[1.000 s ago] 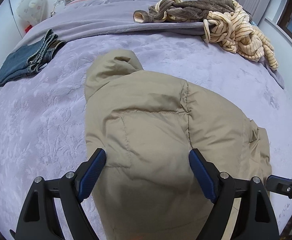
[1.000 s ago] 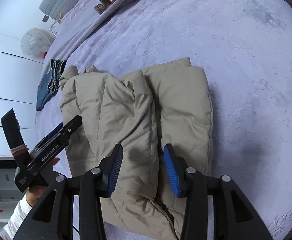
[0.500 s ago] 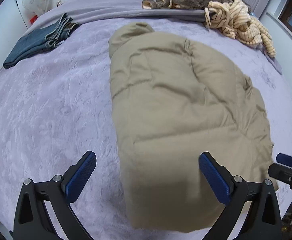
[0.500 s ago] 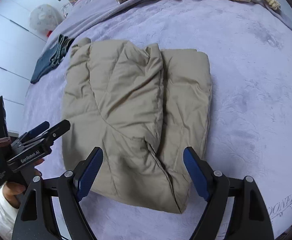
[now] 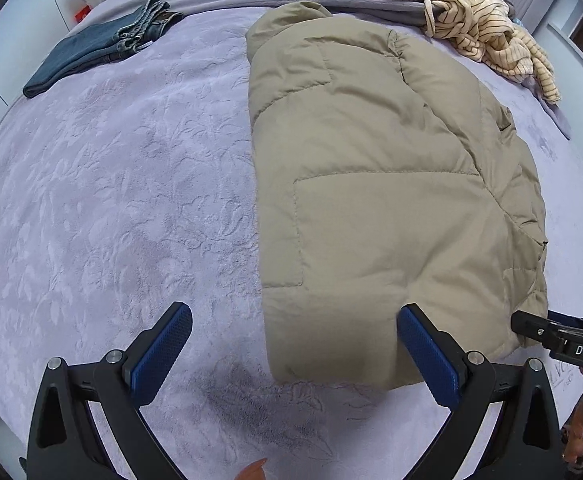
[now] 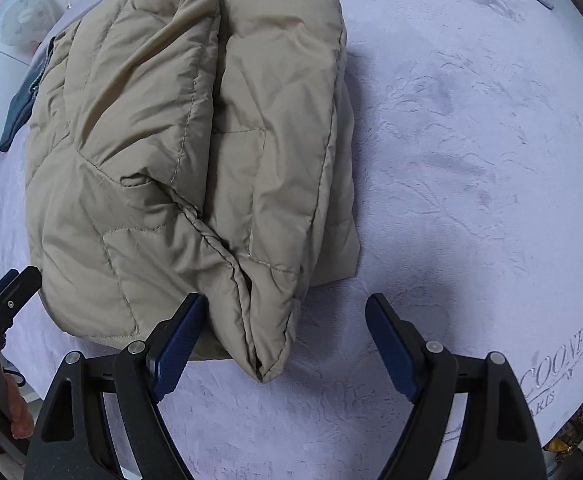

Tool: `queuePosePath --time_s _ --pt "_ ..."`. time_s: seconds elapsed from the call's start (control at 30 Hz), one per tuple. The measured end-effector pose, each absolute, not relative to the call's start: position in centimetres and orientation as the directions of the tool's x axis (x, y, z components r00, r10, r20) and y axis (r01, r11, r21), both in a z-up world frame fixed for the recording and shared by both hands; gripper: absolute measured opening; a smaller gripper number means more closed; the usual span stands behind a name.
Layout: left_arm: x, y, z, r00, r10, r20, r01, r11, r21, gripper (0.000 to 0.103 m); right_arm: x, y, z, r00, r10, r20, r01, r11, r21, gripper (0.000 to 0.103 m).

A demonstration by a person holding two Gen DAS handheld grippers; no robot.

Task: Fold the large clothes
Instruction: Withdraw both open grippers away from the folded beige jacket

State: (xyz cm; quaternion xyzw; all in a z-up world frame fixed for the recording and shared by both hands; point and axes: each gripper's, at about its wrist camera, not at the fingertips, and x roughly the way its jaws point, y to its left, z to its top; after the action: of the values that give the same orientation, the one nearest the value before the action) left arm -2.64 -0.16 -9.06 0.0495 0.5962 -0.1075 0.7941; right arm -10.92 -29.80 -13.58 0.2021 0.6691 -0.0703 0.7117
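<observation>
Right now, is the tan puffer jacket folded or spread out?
Folded: the tan puffer jacket lies as a compact bundle, layers doubled over along a central crease.

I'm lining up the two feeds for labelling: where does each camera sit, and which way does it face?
Left wrist: on the left hand-held gripper, facing steeply down at the bed and folded jacket; own open fingers, fingertips.
Right wrist: on the right hand-held gripper, facing down at the jacket's near corner; own open fingers, a hand.
Shared: jacket, bed, jeans, each other's gripper.
</observation>
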Motion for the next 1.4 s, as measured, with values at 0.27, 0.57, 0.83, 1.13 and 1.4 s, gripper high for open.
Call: queuePosePath --time_s 0.27,0.57,0.83,1.13,1.4 --pt "-3.6 1.1 -8.0 0.278 -0.053 -0.959 0.210 0.978 0.007 0.103 -13.2 -29.0 -10.8 0.109 0.171 -0.979 0.362 0.910 0.200 0.085" --pt "-4.1 1.8 -7.1 0.281 -0.089 -0.956 0.196 0.980 -0.033 0.103 -14.3 -28.0 -8.0 0.138 0.168 -0.976 0.350 0.914 0.207 0.090" --pt "-5.0 1.9 -6.9 0.250 -0.101 -0.963 0.257 0.966 -0.035 0.103 -13.7 -24.8 -7.0 0.156 0.147 -0.977 0.314 0.930 0.190 0.103" --pt "-5.7 2.4 -6.4 0.237 -0.123 -0.964 0.322 0.946 -0.041 0.103 -12.9 -23.2 -7.2 0.133 0.119 -0.984 0.310 0.938 0.155 0.103" --pt "-5.9 3.6 -6.2 0.202 -0.144 -0.969 0.350 0.934 -0.066 0.103 -14.4 -22.3 -6.3 0.119 0.067 -0.991 0.378 0.919 0.108 0.103"
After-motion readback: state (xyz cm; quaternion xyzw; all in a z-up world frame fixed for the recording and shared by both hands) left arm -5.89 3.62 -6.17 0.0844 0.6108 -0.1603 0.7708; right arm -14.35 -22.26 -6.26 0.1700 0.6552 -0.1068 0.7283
